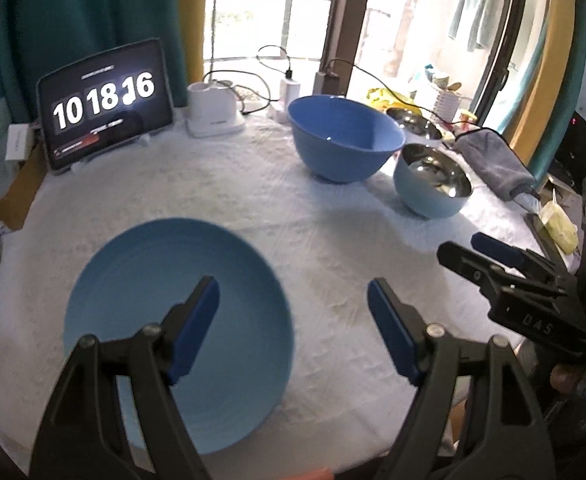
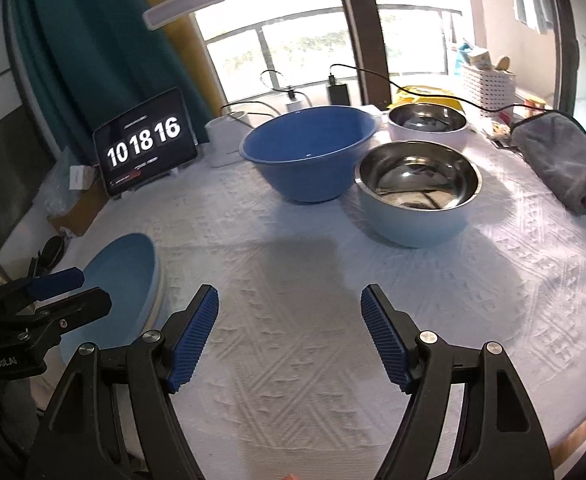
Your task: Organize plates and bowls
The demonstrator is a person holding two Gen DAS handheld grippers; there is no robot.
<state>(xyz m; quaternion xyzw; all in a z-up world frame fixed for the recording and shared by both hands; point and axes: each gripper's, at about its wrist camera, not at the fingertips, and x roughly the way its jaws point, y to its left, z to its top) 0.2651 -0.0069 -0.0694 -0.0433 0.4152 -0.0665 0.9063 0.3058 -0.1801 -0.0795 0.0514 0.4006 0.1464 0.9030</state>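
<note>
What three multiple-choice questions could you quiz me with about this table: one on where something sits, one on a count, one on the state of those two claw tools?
1. Where is the light blue plate?
A. Inside the big blue bowl
B. Flat on the white tablecloth, under the left gripper
C. On the grey towel

2. How many bowls have a shiny metal inside?
A. None
B. Two
C. Five

3. How do the two grippers stand?
A. Both open and holding nothing
B. Both clamped on the plate
C. One carrying a bowl

Answers:
1 B: the plate lies on the white tablecloth below the left gripper, apart from the big blue bowl.
2 B: the pale blue bowl and the white bowl behind it.
3 A: the left gripper and right gripper both show spread fingers with nothing between.
</note>
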